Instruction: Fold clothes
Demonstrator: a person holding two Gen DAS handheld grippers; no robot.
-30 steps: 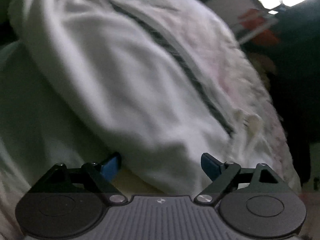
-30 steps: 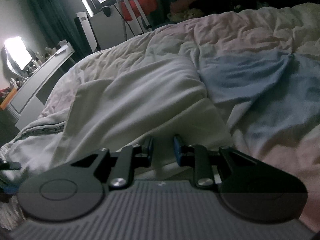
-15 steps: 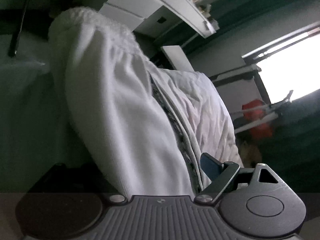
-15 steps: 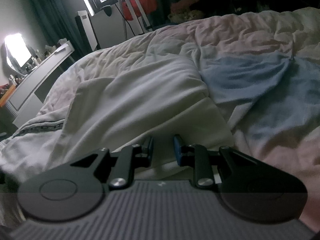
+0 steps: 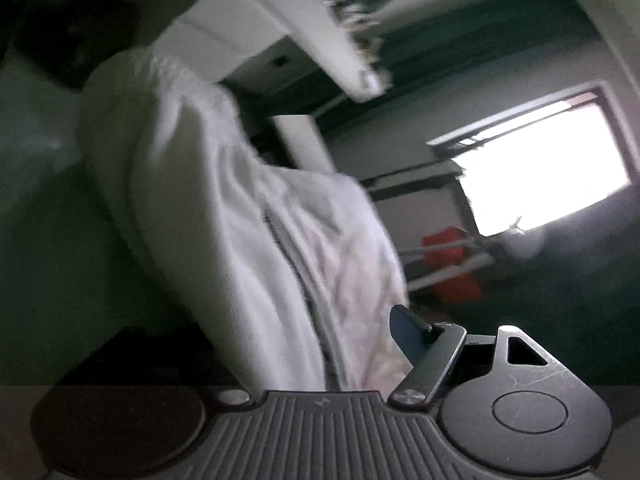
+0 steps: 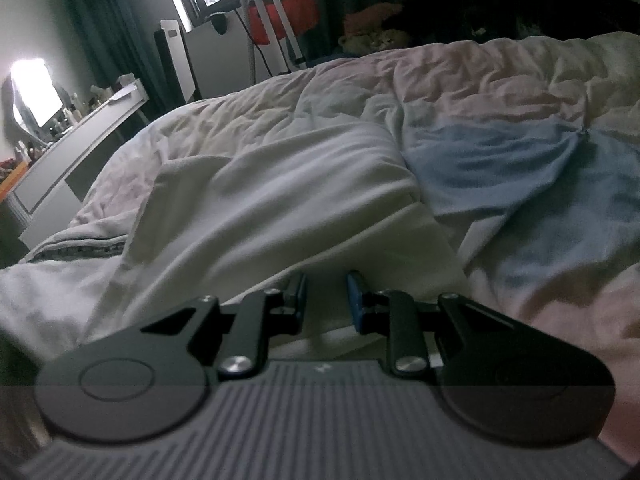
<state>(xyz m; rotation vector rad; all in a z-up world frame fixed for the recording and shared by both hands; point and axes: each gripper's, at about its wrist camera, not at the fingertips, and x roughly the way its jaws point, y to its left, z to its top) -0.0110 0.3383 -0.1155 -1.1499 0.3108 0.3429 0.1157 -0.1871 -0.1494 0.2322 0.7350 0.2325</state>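
Note:
A white garment (image 6: 280, 208) lies rumpled on the bed. My right gripper (image 6: 326, 300) is low at its near edge, with the jaws a small gap apart and white cloth between them. In the left wrist view the bed's edge with white cloth (image 5: 224, 240) and the quilt's dark trim fills the middle. My left gripper (image 5: 316, 344) is tilted and wide open; only its right finger (image 5: 408, 332) shows, the left one is hidden behind cloth and shadow.
A light blue garment (image 6: 520, 184) lies to the right on the pale pink quilt (image 6: 460, 80). A white dresser (image 6: 80, 148) with a lit mirror stands left of the bed. A window (image 5: 540, 168), a white unit and a red item on a metal rack (image 6: 276, 12) are beyond.
My left gripper has swung away from the white cloth and rolled, so the room and window now show. The right gripper has hardly moved.

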